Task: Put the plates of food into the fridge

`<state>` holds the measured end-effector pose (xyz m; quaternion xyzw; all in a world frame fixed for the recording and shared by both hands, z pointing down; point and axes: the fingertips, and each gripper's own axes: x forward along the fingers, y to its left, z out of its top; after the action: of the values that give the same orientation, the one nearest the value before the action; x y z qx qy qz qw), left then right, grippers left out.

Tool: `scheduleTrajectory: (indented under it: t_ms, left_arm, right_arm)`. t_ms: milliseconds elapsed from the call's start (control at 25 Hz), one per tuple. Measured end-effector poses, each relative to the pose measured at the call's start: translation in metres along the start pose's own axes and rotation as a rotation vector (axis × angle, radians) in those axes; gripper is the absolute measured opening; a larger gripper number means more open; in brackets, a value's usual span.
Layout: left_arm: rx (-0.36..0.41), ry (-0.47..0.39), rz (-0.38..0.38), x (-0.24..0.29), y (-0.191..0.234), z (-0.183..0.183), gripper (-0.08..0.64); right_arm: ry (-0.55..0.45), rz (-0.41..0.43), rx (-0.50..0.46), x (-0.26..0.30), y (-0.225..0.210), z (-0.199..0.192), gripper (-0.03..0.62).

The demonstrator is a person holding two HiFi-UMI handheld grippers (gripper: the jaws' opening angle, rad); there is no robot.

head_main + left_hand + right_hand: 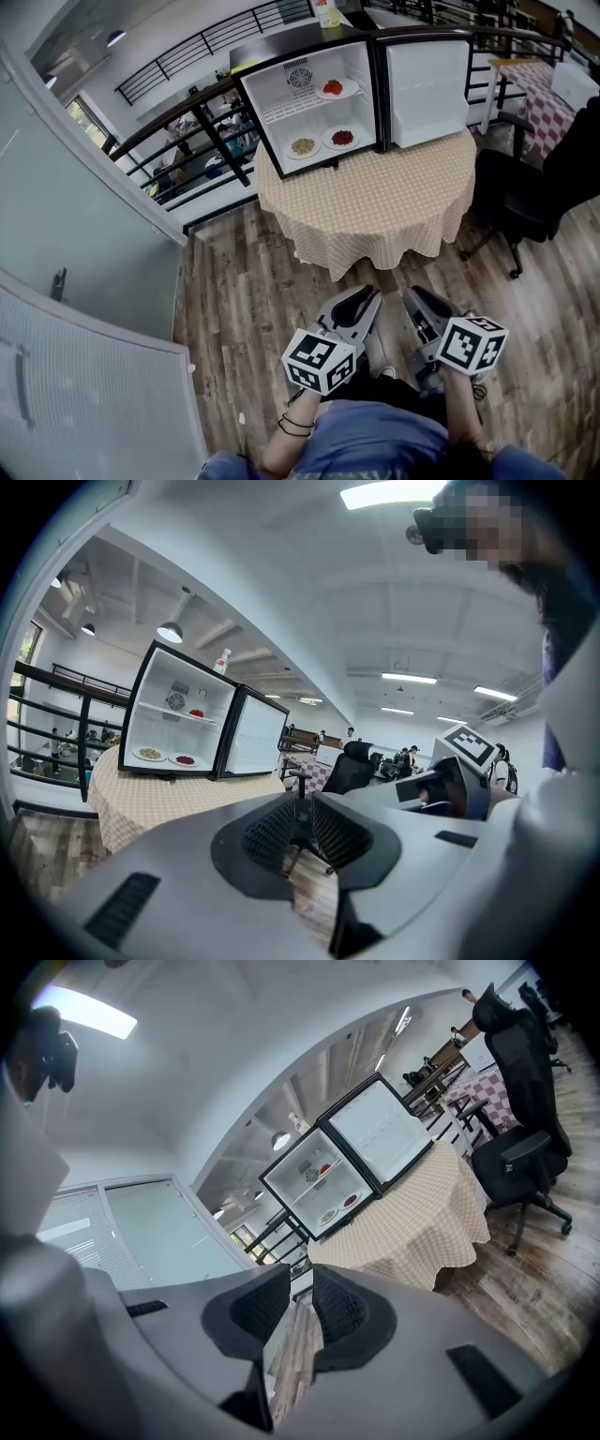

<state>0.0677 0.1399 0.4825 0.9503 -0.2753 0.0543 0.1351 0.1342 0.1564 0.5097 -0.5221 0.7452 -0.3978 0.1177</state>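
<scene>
The small black fridge (319, 94) stands open on the round table (375, 202), its door (427, 89) swung to the right. Inside, one plate of red food (335, 89) sits on the upper shelf; a plate of pale food (303, 146) and a plate of dark red food (343, 138) sit on the bottom. Both grippers hang close to the person's body, well short of the table. My left gripper (364, 292) (300, 832) and right gripper (419, 295) (302, 1309) each show a narrow gap between the jaws with nothing in it. The fridge (187, 719) (323, 1190) lies ahead of both.
A black office chair (525, 197) stands right of the table. A black railing (187, 141) runs behind the fridge, and a glass partition (56, 281) fills the left. Wooden floor (253, 300) lies between me and the table. More tables and people sit far off.
</scene>
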Motion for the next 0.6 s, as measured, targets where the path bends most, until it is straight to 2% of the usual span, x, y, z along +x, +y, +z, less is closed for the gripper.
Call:
scheduleTrajectory:
  t_ms: [280, 600]
  left_arm:
    - [0.001, 0.012, -0.006, -0.004, -0.003, -0.003, 0.061]
    - [0.0, 0.01, 0.027, -0.014, 0.013, -0.008, 0.061]
  right_arm:
    - [-0.009, -0.001, 0.003, -0.003, -0.002, -0.003, 0.086]
    - [-0.011, -0.02, 0.001, 0.001, -0.002, -0.002, 0.086]
